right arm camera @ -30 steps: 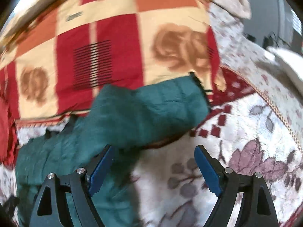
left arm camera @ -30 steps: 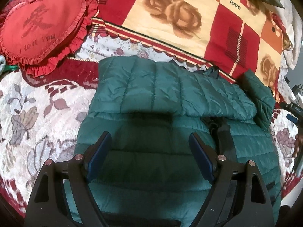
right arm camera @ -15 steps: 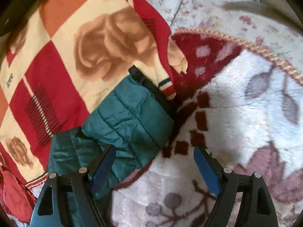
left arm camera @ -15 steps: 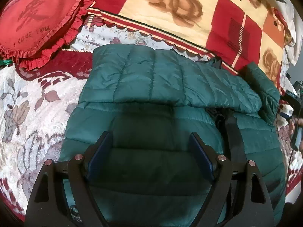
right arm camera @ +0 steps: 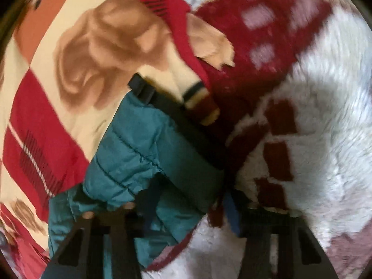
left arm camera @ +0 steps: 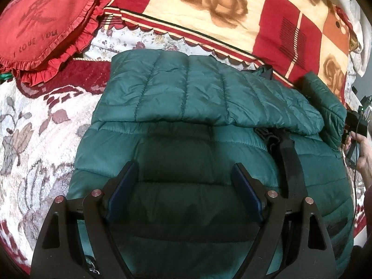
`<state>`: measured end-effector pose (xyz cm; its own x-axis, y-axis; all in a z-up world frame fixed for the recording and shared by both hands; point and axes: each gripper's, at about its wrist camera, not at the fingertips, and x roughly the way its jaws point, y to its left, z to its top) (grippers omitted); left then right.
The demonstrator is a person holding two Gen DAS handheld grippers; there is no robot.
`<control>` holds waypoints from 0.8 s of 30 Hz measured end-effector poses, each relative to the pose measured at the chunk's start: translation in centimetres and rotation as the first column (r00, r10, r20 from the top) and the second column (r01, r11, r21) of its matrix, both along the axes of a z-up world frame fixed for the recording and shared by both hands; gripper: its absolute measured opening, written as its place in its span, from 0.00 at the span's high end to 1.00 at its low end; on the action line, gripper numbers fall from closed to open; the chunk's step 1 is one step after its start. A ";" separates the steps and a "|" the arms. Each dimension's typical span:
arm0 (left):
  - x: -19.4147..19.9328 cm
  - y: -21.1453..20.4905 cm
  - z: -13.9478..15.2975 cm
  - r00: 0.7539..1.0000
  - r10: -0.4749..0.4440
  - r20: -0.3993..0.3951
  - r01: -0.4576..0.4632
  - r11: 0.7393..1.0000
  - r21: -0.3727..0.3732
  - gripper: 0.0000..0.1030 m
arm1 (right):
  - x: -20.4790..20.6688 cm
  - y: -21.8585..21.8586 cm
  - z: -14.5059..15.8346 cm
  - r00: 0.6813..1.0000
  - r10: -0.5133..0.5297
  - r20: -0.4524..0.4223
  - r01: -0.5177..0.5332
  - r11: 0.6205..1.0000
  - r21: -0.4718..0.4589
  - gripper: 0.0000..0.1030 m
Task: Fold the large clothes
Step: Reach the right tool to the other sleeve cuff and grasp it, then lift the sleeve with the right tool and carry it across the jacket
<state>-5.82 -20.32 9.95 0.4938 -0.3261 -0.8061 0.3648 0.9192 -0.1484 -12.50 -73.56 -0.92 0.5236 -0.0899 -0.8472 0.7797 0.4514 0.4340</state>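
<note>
A dark green quilted puffer jacket (left arm camera: pixel 186 121) lies on the bed, one sleeve folded across its upper body. My left gripper (left arm camera: pixel 183 186) hovers open over the jacket's lower body, touching nothing. In the right wrist view the jacket's other sleeve (right arm camera: pixel 144 153), with a black cuff (right arm camera: pixel 186 127), lies partly on the rose blanket. My right gripper (right arm camera: pixel 188 204) is low over the sleeve end; its jaws stand closer together around the cuff area. The view is blurred and I cannot tell whether they grip the fabric.
A red heart-shaped cushion (left arm camera: pixel 44 21) lies at the far left. A red and cream rose blanket (left arm camera: pixel 232 16) covers the back of the bed. A white and maroon floral bedspread (left arm camera: pixel 30 139) lies under the jacket. The other gripper and hand (left arm camera: pixel 355 139) show at the right edge.
My right gripper has dropped toward the sleeve's cuff and its jaws have narrowed. My left gripper has shifted slightly closer over the jacket body, still open.
</note>
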 end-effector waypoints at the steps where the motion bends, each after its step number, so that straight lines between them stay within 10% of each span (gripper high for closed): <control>1: 0.0 0.0 0.0 1.000 0.001 -0.001 -0.001 1.000 -0.002 0.19 | -0.3 -0.2 0.1 1.000 -0.005 0.014 0.004 1.000 0.004 0.73; 5: -0.1 -0.2 0.0 1.000 0.002 0.006 -0.002 1.000 0.005 0.19 | -0.7 -0.4 1.9 0.998 0.040 0.044 -0.038 0.999 -0.030 0.87; 24: -2.4 2.0 3.0 0.999 0.041 0.022 -0.040 0.998 -0.046 0.19 | -6.5 0.9 17.9 0.955 0.195 0.222 -0.146 0.965 -0.219 0.90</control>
<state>-8.19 -18.34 12.93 0.5252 -0.3420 -0.7792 0.3313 0.9256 -0.1829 -19.01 -72.67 16.95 0.7312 -0.1346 -0.6688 0.5675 0.6641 0.4867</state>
